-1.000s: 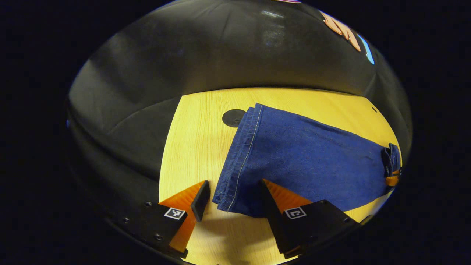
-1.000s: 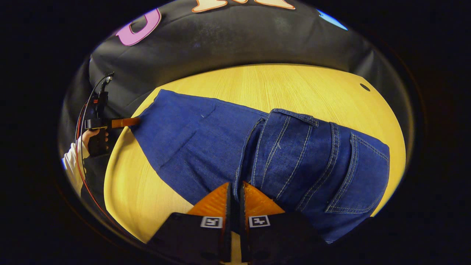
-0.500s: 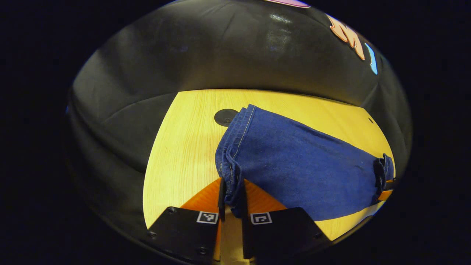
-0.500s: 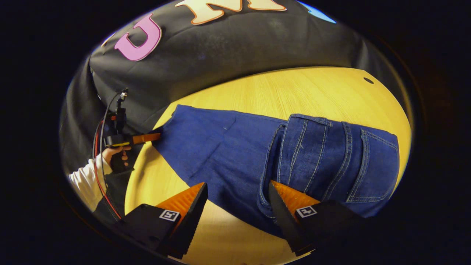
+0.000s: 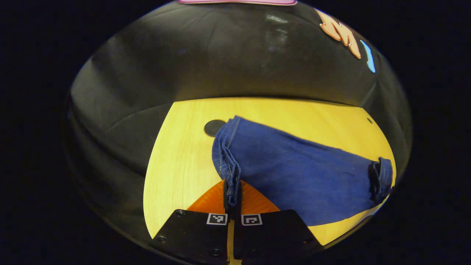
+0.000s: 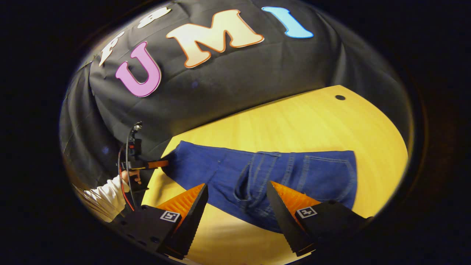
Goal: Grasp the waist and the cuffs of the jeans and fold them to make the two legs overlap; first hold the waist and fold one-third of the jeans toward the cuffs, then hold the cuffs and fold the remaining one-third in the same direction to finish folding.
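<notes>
Dark blue jeans (image 5: 294,176) lie on the wooden table (image 5: 176,162), legs overlapped and the waist third folded over the legs. In the left gripper view my left gripper (image 5: 232,200) is shut on the near corner of the cuffs (image 5: 225,158), which bunch up between its fingers. In the right gripper view the folded waist part with its pocket (image 6: 294,176) lies ahead, and my right gripper (image 6: 237,200) stands open above the jeans' near edge, holding nothing. The left gripper (image 6: 156,164) appears far left in that view, held by a hand (image 6: 130,177) in a white sleeve.
A round dark grommet (image 5: 214,127) sits in the table just beyond the cuffs. A small dark hole (image 6: 340,97) marks the far right of the tabletop. The black cloth wall runs close behind the table's far edge.
My left gripper closed on the cuff corner and the cuffs bunched up. My right gripper let go of the waist fold, opened, and pulled back and up from the jeans.
</notes>
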Tool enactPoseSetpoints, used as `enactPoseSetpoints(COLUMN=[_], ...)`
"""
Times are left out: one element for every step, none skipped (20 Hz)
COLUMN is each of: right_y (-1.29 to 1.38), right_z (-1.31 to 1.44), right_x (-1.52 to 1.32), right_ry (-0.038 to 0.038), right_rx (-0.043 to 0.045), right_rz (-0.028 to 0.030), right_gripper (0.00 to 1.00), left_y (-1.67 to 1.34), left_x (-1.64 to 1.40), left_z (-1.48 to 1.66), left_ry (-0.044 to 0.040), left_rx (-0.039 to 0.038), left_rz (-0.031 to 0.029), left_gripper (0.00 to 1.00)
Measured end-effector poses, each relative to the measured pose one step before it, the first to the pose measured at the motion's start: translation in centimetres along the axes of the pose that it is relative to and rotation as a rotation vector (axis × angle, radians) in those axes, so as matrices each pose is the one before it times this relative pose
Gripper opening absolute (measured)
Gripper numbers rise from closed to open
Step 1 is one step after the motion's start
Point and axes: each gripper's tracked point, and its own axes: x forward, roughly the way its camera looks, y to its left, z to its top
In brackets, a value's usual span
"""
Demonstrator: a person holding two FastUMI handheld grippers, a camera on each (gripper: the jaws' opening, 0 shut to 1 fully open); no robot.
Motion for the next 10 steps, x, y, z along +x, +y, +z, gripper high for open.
enactPoseSetpoints(right_y=[-1.082, -1.044, -0.804, -0.945, -1.051, -1.099, -1.174, -0.967, -1.082, -1.127], right_z=[-0.024, 0.149, 0.224, 0.282, 0.219, 0.179, 0.361, 0.299, 0.477, 0.346], right_x=[-0.657, -0.760, -0.828, -0.885, -0.780, -0.848, -0.740, -0.614, -0.622, -0.636], right_ry=[0.00020, -0.00459, -0.00851, -0.00611, -0.00056, -0.00329, -0.00412, -0.00046, 0.00333, -0.00138], right_rx=[0.01161, 0.01122, 0.00833, 0.00422, -0.00047, -0.00451, -0.00643, -0.00768, -0.01022, -0.01346], right_rz=[-0.01460, -0.01016, -0.00556, -0.00537, -0.00381, -0.00220, 0.00326, 0.00605, 0.00578, 0.00255], right_gripper=[0.98, 0.98, 0.98, 0.93, 0.98, 0.98, 0.98, 0.98, 0.93, 0.98], left_y=[-1.623, -1.954, -1.948, -1.809, -1.824, -2.096, -2.138, -2.374, -2.207, -2.213], left_x=[-0.858, -0.829, -0.651, -0.560, -0.462, -0.577, -0.611, -0.657, -0.462, -0.414], left_z=[0.764, 0.856, 1.035, 0.952, 0.999, 0.955, 0.752, 1.056, 0.731, 0.598], left_ry=[-0.01284, -0.00835, -0.01901, -0.01889, -0.01881, -0.01226, -0.01523, -0.01713, -0.01529, -0.01030], left_rx=[0.01194, 0.01245, 0.01578, 0.01721, 0.01485, 0.01253, 0.00754, 0.00625, 0.00539, 0.01042], left_rz=[-0.02239, -0.02245, -0.02075, -0.01539, -0.01224, -0.01106, -0.01054, -0.01091, -0.00984, -0.00809], left_gripper=[0.00, 0.00, 0.00, 0.00, 0.00, 0.00, 0.00, 0.00, 0.00, 0.00])
